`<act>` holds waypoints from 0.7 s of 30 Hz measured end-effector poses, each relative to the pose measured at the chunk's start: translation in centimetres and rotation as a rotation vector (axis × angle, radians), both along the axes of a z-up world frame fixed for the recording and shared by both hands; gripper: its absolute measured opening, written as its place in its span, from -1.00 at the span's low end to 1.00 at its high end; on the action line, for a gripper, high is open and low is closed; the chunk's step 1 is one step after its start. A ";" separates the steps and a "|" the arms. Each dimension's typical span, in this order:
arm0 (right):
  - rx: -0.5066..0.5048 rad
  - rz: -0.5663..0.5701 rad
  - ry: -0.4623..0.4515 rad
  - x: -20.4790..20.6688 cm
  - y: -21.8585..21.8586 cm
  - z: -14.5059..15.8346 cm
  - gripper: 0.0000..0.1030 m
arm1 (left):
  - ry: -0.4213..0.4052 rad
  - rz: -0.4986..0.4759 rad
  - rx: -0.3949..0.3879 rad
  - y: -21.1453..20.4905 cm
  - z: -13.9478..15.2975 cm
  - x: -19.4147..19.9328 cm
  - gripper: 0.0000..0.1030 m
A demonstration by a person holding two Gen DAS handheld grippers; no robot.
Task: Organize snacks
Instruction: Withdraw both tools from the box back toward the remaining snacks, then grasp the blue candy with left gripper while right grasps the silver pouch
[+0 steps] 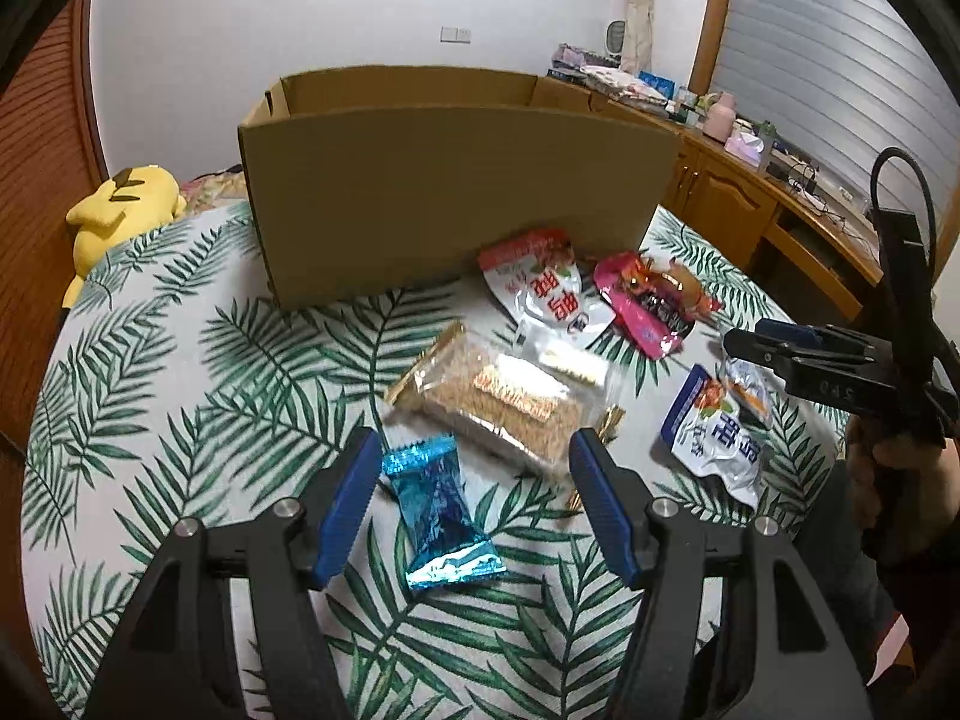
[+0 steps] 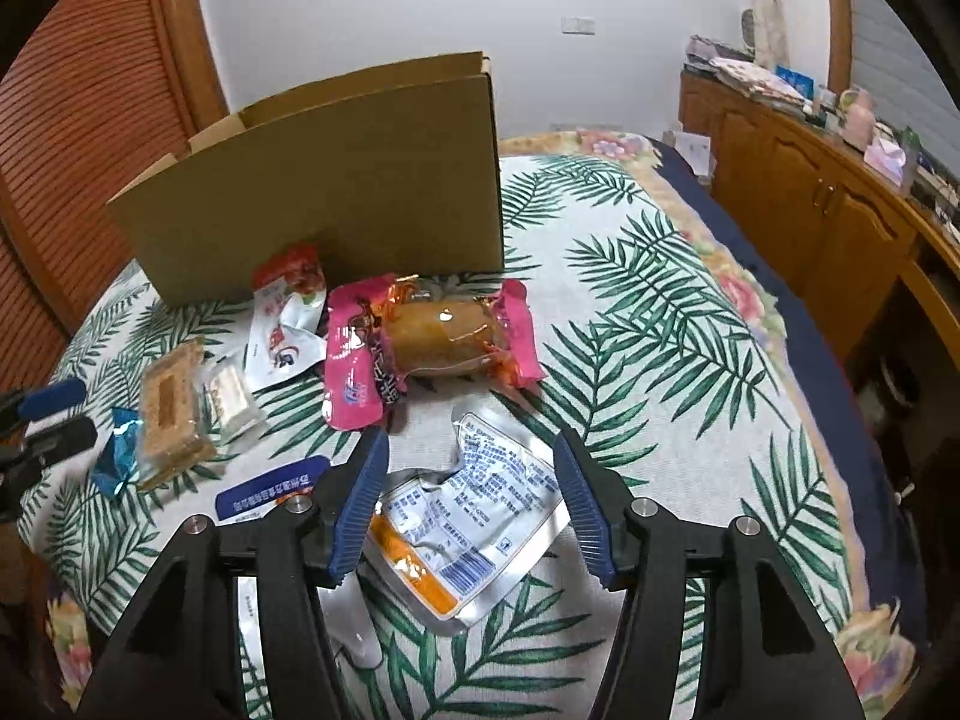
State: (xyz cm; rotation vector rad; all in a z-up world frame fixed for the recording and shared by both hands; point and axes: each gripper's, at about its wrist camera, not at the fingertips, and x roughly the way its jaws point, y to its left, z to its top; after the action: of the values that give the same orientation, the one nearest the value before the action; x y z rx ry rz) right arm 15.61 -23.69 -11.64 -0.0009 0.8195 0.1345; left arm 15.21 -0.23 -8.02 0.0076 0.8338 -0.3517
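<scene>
Both my grippers hover over the bed (image 1: 180, 312), snacks scattered on the leaf-print cover in front of the open cardboard box (image 1: 456, 192).

Left gripper (image 1: 474, 480): jaws spread wide, holding nothing, straddling the blue foil packet (image 1: 441, 510). The packet lies flat between the pads, apparently touching neither. Its long axis runs roughly along my line of sight, one crimped end toward the camera, the other toward the box, tilted slightly leftward at the far end. I judge it light, crinkly and slick; the pillow body should give under the pads. Best hold looks like across the middle of the short width.

Right gripper (image 2: 471, 486): jaws also wide and empty, over the silver pouch (image 2: 474, 516). It lies back-side up, printed label and barcode showing, orange band toward the near-left corner. Long axis runs diagonally, near-left to far-right. It looks thin, floppy and creased, likely slippery foil. A raised wrinkle near its centre seems the easiest place to pinch; a flat edge may slide away.

Just beyond sit the pink-wrapped bun (image 2: 438, 336), the clear cracker pack (image 1: 498, 402), and a red-and-white pouch (image 1: 540, 282) leaning near the box wall.
</scene>
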 end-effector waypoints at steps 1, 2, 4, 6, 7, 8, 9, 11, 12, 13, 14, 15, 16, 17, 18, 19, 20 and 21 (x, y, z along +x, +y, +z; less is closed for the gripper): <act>-0.011 -0.001 0.005 0.0 0.0 -0.2 0.16 | 0.005 0.001 0.001 0.0 -0.2 0.0 0.27; -0.021 0.000 0.010 0.0 0.0 -0.4 0.17 | 0.010 0.003 0.000 0.1 -0.5 0.0 0.27; -0.038 -0.004 0.015 -0.1 -0.1 -0.7 0.19 | 0.019 0.006 -0.001 0.1 -0.8 0.1 0.27; -0.046 -0.007 0.022 -0.3 -0.4 -1.1 0.21 | 0.027 0.009 0.000 0.1 -1.2 0.1 0.27; -0.043 -0.009 0.021 -0.5 -0.6 -1.1 0.25 | 0.029 0.010 0.002 0.1 -1.4 0.2 0.27; -0.043 -0.013 0.022 -0.6 -0.8 -1.2 0.28 | 0.030 0.011 0.003 0.1 -1.5 0.2 0.27; -0.044 -0.015 0.027 -0.7 -0.9 -1.3 0.29 | 0.031 0.013 0.005 0.1 -1.6 0.2 0.27; -0.025 -0.016 0.036 -0.8 -1.3 -1.5 0.31 | 0.036 0.016 0.006 0.2 -1.9 0.3 0.27; -0.013 -0.018 0.038 -0.9 -1.6 -1.6 0.32 | 0.039 0.017 0.007 0.2 -2.0 0.4 0.27; -0.005 -0.017 0.037 -0.9 -1.7 -1.6 0.33 | 0.041 0.019 0.009 0.2 -2.1 0.4 0.27; -0.004 -0.016 0.037 -0.9 -1.7 -1.6 0.33 | 0.043 0.021 0.010 0.2 -2.3 0.5 0.27; -0.008 -0.015 0.036 -0.9 -1.7 -1.5 0.33 | 0.045 0.022 0.011 0.2 -2.4 0.5 0.27; -0.010 -0.016 0.035 -0.9 -1.6 -1.5 0.33 | 0.045 0.026 0.012 0.2 -2.5 0.5 0.27; -0.011 -0.016 0.034 -0.9 -1.6 -1.5 0.33 | 0.046 0.029 0.012 0.3 -2.5 0.5 0.27; -0.012 -0.013 0.033 -0.8 -1.5 -1.5 0.33 | 0.046 0.031 0.011 0.4 -2.6 0.5 0.27; -0.016 -0.008 0.029 -0.8 -1.4 -1.6 0.35 | 0.046 0.033 0.008 0.5 -2.7 0.5 0.26; -0.020 -0.006 0.025 -0.8 -1.3 -1.7 0.37 | 0.044 0.035 0.005 0.6 -2.7 0.5 0.26; -0.022 -0.005 0.020 -0.9 -1.2 -1.7 0.38 | 0.042 0.039 0.003 0.6 -2.8 0.5 0.26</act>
State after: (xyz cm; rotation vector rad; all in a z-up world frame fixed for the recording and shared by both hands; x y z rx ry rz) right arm 14.75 -24.92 -13.37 -0.0187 0.8406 0.1210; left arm 15.67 0.41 -10.79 -0.0130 0.8747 -0.3146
